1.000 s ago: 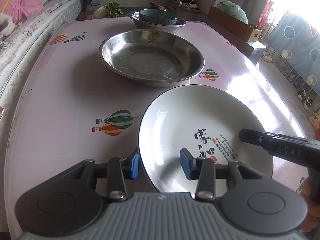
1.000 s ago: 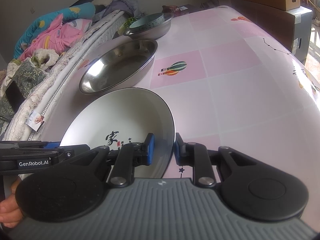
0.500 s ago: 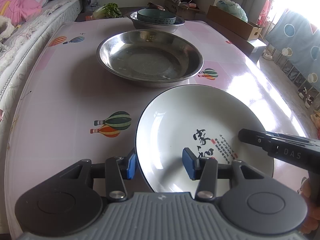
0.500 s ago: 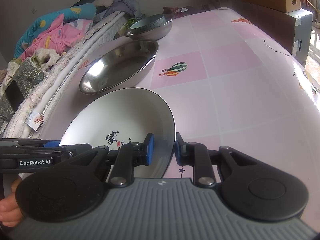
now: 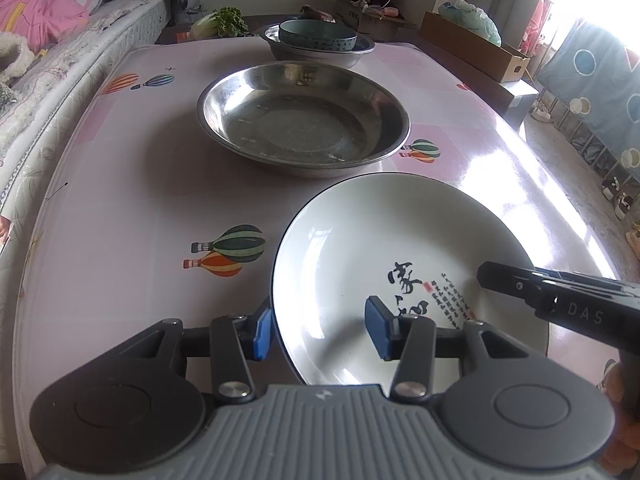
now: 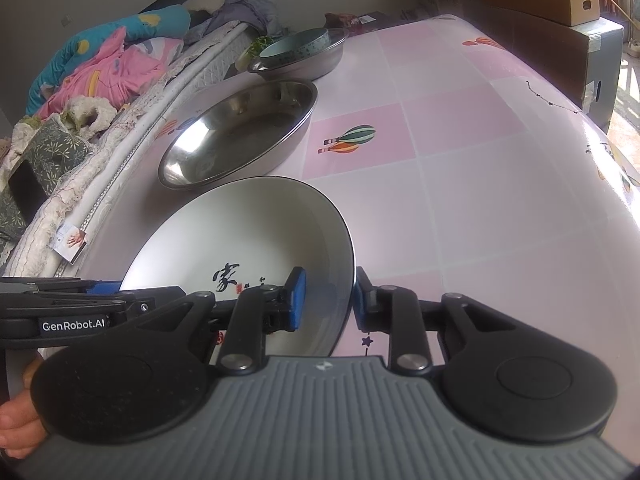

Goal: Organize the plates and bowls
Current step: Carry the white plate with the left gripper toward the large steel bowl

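Left gripper [image 5: 320, 330] jaws spread astride the white plate [image 5: 384, 256] rim, not pinching. Right gripper [image 6: 327, 300] jaws have just been opening, rim between, pads clear. Plate sits on table [image 6: 480, 208], unstacked. Beyond: steel basin [image 5: 304, 116] empty; teal bowl [image 5: 318, 36] already nested (far basin).

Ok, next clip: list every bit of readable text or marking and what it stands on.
"GenRobot.AI": side of the left tongs, right wrist view.
"DAS": side of the right tongs, left wrist view.
"家": large brushed character on the white plate.
Small columns of characters and red seals on the plate: too small to read.
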`<state>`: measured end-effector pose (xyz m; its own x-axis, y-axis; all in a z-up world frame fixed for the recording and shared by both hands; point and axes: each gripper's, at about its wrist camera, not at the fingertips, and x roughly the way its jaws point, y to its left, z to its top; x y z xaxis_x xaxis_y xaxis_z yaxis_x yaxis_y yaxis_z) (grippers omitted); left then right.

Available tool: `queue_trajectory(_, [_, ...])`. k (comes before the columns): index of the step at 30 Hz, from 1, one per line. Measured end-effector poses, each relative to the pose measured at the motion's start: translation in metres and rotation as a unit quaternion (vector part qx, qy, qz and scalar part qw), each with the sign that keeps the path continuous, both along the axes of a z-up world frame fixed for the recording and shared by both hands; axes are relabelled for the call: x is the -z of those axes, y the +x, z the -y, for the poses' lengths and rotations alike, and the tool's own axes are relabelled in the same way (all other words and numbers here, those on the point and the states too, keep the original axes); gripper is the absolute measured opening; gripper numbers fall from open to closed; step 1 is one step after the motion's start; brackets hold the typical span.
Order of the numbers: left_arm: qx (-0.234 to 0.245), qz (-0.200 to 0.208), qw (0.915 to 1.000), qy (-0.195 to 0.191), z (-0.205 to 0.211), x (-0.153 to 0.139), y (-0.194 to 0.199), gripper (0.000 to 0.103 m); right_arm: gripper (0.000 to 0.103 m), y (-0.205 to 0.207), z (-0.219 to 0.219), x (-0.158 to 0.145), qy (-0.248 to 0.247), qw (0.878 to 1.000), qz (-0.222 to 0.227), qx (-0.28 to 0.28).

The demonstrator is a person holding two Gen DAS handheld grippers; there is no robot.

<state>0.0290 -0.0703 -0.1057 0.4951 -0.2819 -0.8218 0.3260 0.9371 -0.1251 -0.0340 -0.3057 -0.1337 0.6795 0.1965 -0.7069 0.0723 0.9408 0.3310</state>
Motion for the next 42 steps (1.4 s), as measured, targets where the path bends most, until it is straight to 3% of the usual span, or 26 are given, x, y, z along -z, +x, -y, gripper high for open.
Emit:
queue_trajectory(37, [0.001,0.022,0.9997,0.0,0.005,-0.011,-0.006,0.047,0.024,-0.008,0.002,-0.01,-0.014,1.0,0.021,0.006])
queue_trajectory(42, [0.005,0.024,0.9997,-0.003,0.005,-0.01,-0.006,0.043,0.024,-0.009,0.006,-0.007,-0.012,1.0,0.018,0.012])
